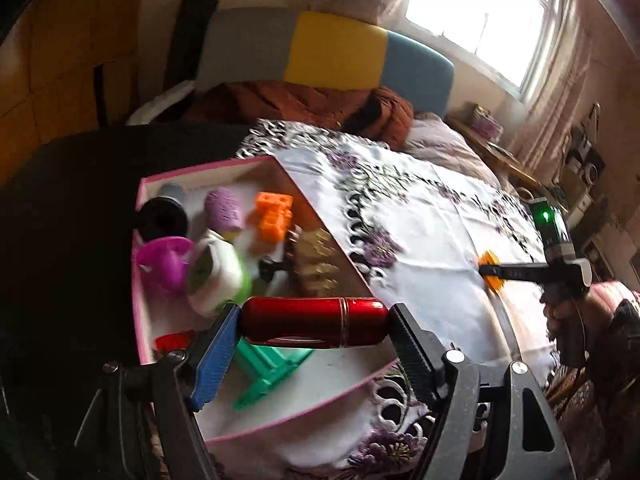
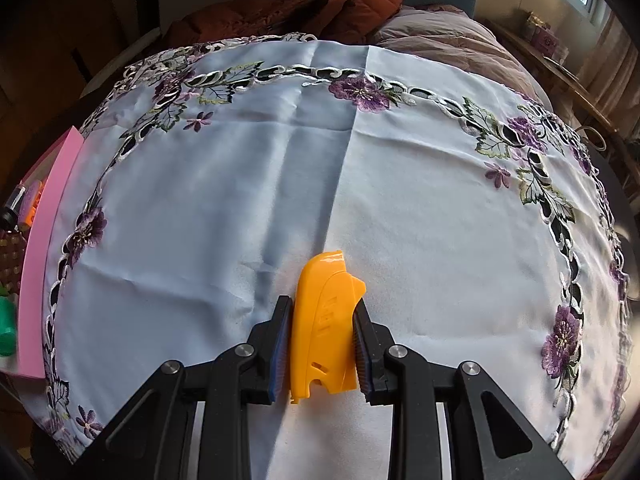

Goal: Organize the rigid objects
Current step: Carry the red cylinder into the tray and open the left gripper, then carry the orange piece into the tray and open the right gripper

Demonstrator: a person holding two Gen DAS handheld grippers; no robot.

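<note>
In the left wrist view my left gripper [image 1: 314, 322] is shut on a glossy red cylinder [image 1: 314, 322] with a gold band, gripped end to end and held level above the near part of a pink-rimmed box [image 1: 138, 280]. The box holds several toys: an orange block [image 1: 272, 216], a purple piece [image 1: 224, 210], a green frame [image 1: 268, 372]. My right gripper [image 2: 322, 324] is shut on a yellow plastic piece [image 2: 322, 324] that rests on the white embroidered cloth [image 2: 200, 200]. That gripper also shows far right in the left wrist view, the right gripper [image 1: 490, 270] down on the cloth.
The pink box edge [image 2: 40, 248] lies at the left of the right wrist view. A rust-brown quilt [image 1: 304, 100] and a colour-block headboard [image 1: 336, 48] sit behind the cloth. A wooden ledge with small items [image 1: 492, 148] runs under the window at right.
</note>
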